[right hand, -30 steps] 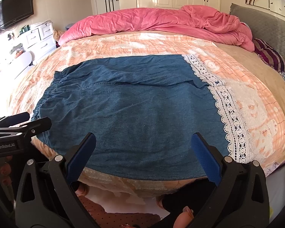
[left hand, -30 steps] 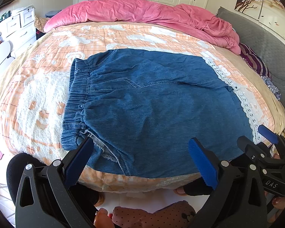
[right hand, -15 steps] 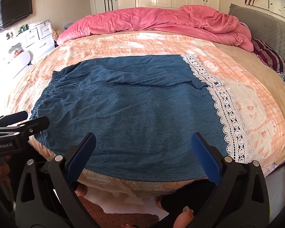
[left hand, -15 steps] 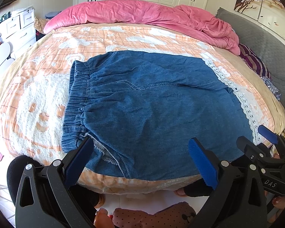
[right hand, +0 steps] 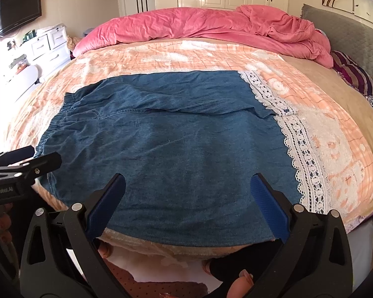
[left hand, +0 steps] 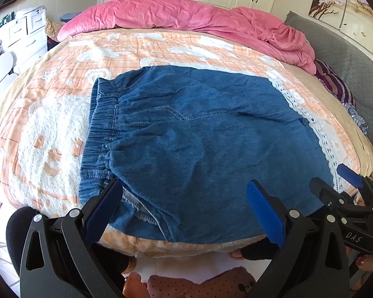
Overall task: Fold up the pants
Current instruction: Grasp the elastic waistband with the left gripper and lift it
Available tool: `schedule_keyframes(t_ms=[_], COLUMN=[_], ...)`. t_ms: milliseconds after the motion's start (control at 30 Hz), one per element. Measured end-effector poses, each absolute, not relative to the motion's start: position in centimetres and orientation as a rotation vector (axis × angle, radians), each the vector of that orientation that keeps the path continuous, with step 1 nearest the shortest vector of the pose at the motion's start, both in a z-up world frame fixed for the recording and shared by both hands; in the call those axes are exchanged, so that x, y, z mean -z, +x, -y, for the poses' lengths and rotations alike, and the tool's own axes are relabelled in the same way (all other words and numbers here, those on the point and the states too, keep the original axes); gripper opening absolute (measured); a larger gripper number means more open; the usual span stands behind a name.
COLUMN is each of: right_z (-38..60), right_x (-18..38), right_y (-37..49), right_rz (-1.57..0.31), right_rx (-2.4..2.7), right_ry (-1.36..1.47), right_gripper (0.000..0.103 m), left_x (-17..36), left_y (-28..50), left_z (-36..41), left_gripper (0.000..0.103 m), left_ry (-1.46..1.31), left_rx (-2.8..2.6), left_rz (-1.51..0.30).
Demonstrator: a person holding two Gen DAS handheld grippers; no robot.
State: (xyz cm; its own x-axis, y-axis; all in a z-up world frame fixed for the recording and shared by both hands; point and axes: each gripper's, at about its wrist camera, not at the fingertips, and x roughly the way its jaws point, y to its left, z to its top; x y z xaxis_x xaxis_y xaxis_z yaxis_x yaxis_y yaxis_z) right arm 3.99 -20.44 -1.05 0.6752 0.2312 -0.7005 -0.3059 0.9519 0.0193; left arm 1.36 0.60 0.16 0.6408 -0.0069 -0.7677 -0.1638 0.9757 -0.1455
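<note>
Blue denim pants (left hand: 194, 144) lie flat on the bed, elastic waistband (left hand: 99, 129) at the left, white lace hems (right hand: 296, 144) at the right. They also show in the right wrist view (right hand: 176, 149). My left gripper (left hand: 184, 211) is open and empty, just above the pants' near edge by the waistband. My right gripper (right hand: 186, 206) is open and empty, over the near edge toward the lace hem. Each gripper shows at the edge of the other's view: the right one (left hand: 345, 193), the left one (right hand: 24, 164).
The bed has an orange and white blanket (left hand: 49, 129). A pink duvet (left hand: 186, 17) is bunched at the far side. A grey headboard (left hand: 348, 57) and striped pillow (left hand: 335, 84) are on the right. White drawers (right hand: 47, 47) stand at the left. The floor and feet are below the near edge.
Both grippers have moved slightly forward and lower over the near edge of the pants. Both stay open. The pants have not moved.
</note>
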Motion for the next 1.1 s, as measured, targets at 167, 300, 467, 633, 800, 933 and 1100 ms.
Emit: schedule_keyframes(t_ms=[167,300,467,633,800,933,1100], right_z=[19.5,18.0,16.0,13.4,10.1,8.1,5.4], right_x=[1.4,1.3,1.5,0.4,0.2,1.0,1.4], right_y=[5.6,7.5,10.7,14.7,18.5,22.1,24.7], right_rz=[-0.788,-0.795,-0.84,-0.857,-0.867,-0.945,-0.91], right_rx=[-0.322,-0.343,-0.4,-0.464,-0.528,-0.584,-0.578], right_ry=[-0.118,-0.141,-0.14,-0.153,-0.241,-0.218,-0.323], right_gripper=[0.095,0.095,0.095,0.095,0.095,0.095,0.095], left_x=[0.1,-0.1,0.1,0.1,0.5,1.3,2.5], left_y=[2.8,4.3,6.9,10.5,13.6,15.6,17.2], left_z=[-2.2,-4.8,-8.2,-12.4,-15.2,-16.1,-16.2], left_gripper=[0.099,0.099,0.099,0.099,0.099,0.099,0.099], left_ry=[-0.22,-0.237,-0.248,-0.249,-0.247,-0.253,-0.222], left_rx=[-0.114,-0.164,-0.206,-0.248,-0.263,-0.263,-0.269], left_rz=[-0.87,-0.848,-0.869,-0.889,-0.896,-0.914,-0.915])
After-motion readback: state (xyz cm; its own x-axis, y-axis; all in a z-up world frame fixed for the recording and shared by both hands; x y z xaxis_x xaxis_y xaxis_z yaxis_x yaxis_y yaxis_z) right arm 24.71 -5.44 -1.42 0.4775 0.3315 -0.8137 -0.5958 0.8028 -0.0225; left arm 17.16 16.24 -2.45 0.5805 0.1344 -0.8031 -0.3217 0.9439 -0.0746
